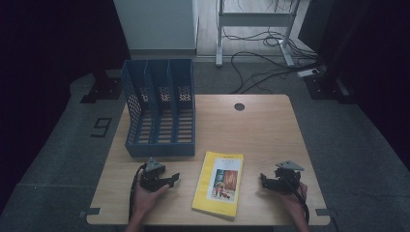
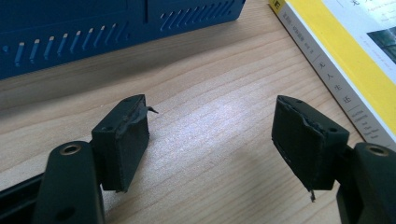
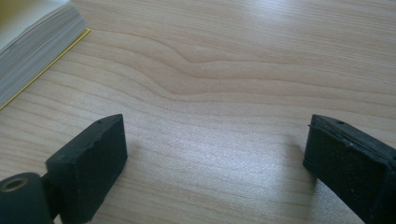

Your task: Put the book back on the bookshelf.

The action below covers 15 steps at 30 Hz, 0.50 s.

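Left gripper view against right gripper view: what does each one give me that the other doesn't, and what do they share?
The left gripper view has the blue file rack along the top and the yellow book seen from its spine side, printed spine and cover readable. The right gripper view has the book's page edges at upper left. Both share the wooden table, the book, and open jaws with nothing between them: left gripper, right gripper.

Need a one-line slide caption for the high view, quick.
Left tool and right tool, both open, flank a yellow book lying flat on the wooden table before a blue file rack.
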Available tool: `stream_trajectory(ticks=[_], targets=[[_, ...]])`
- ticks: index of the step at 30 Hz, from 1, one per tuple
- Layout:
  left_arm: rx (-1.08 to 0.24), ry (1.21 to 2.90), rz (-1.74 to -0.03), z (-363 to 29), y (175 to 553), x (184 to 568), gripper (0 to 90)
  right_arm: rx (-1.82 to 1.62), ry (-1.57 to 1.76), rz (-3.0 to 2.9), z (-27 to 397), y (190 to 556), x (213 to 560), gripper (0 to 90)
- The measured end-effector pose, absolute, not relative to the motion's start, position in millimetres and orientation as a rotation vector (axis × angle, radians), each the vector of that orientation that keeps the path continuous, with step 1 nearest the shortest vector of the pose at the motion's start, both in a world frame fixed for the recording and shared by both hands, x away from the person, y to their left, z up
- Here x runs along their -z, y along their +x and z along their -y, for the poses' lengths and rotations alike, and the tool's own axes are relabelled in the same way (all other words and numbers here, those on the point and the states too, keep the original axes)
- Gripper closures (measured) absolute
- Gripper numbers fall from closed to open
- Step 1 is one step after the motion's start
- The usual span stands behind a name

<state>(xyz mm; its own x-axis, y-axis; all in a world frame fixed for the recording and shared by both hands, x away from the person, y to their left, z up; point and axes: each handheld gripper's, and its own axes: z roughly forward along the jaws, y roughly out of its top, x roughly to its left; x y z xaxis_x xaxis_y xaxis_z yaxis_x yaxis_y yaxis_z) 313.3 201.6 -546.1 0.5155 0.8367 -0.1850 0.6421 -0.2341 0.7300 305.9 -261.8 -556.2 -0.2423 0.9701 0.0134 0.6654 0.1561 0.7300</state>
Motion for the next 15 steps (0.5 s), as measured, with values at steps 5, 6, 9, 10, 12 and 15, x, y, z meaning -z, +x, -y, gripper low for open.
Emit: stream_trajectory(ticks=[5, 6, 9, 10, 12, 15], targets=[[-0.315, 1.957, -1.222, -202.7, 311.8, 546.2, 27.1, -0.868, 1.562, -1.951, 262.9, 305.6, 555.9, 9.8], [-0.315, 1.957, -1.224, -202.6, 312.0, 546.4, 27.1, -0.866, 1.564, -1.947, 262.9, 305.3, 555.9, 10.0], [-0.315, 1.968, -1.228, -202.0, 312.9, 546.5, 27.1, -0.866, 1.576, -1.932, 263.2, 304.4, 555.7, 11.8], [-0.315, 1.968, -1.228, -202.0, 312.9, 546.5, 27.1, -0.866, 1.576, -1.932, 263.2, 304.4, 555.7, 11.8], [-0.324, 1.972, -1.231, -200.7, 312.5, 546.4, 27.5, -0.861, 1.583, -1.919, 263.9, 304.2, 555.6, 12.6], [-0.326, 1.978, -1.227, -198.1, 311.8, 546.4, 27.8, -0.857, 1.593, -1.906, 262.8, 304.7, 555.6, 12.6]])
